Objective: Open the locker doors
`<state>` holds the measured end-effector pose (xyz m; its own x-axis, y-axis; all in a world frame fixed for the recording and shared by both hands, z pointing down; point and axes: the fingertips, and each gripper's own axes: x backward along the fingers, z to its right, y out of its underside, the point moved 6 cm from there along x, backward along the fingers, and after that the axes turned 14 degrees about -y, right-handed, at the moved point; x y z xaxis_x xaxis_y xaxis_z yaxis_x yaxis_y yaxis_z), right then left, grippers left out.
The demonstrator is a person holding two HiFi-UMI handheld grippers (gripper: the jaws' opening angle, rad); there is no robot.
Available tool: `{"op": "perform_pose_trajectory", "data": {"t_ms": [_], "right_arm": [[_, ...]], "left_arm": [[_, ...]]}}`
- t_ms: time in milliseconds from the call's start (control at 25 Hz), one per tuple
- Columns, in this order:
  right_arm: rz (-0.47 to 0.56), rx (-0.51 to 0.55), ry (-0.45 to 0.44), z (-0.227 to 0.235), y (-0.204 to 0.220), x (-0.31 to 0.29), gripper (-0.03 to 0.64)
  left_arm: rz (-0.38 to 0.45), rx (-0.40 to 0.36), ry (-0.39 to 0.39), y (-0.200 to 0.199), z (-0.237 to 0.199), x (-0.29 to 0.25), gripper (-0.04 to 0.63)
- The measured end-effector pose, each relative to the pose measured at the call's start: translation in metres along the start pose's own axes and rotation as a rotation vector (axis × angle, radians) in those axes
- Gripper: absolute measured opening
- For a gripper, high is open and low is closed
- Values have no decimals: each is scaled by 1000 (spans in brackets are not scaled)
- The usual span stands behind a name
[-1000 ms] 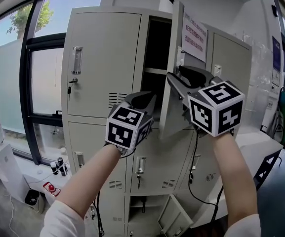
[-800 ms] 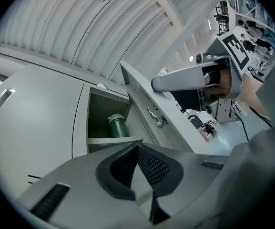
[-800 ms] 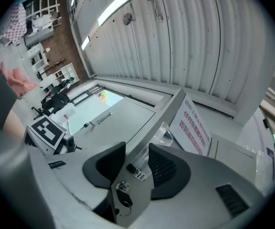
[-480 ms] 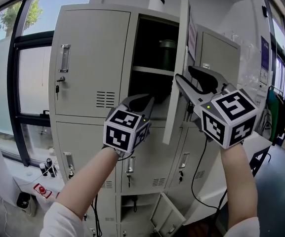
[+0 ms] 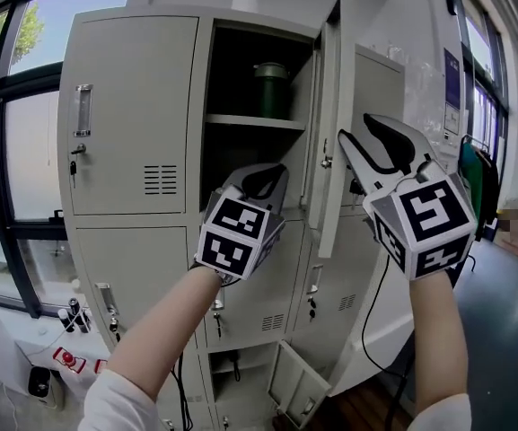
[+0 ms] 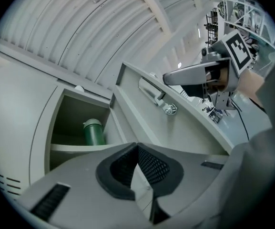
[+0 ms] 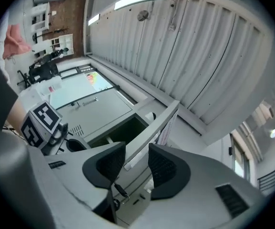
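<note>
The grey locker's top middle door stands swung out, edge-on in the head view, with a lock fitting on it. Inside, a green flask stands on the shelf. My right gripper is open, raised just right of the door's free edge, not touching it. In the right gripper view the door edge shows beyond the gap between the jaws of the right gripper. My left gripper is shut and empty, in front of the open compartment. The left gripper points up at the flask.
The top left locker door is closed, with a key in it. Lower doors carry keys, and a bottom door hangs ajar. A window is at the left. Small bottles stand on its sill.
The top middle door has swung further out, now edge-on. Both grippers have shifted sideways along the locker front. The right one has rolled and no longer overlaps the door.
</note>
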<state>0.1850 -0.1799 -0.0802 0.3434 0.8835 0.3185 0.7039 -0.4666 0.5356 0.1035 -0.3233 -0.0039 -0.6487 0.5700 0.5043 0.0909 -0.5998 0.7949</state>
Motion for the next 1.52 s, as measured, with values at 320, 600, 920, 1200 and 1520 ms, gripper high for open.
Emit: {"op": "perform_pose_trajectory", "data": {"t_ms": [320,600,920,1200,1520], "right_arm": [[-144,117,136,17,25,32,84],[-222,103,250,43,54,52,84],[-126,69,282,20,59,55,84],[-66,-8,202,-40,87,34,84],[11,-240,39,-126,127,18,84]], "left_arm": [[16,40,80,1,46,-9,15],[11,52,67,4,45,-6,15],[0,31,20,22,29,16,15],[-9,60,-32,48,11,45,15],[-53,88,-106,91,-4,89,15]]}}
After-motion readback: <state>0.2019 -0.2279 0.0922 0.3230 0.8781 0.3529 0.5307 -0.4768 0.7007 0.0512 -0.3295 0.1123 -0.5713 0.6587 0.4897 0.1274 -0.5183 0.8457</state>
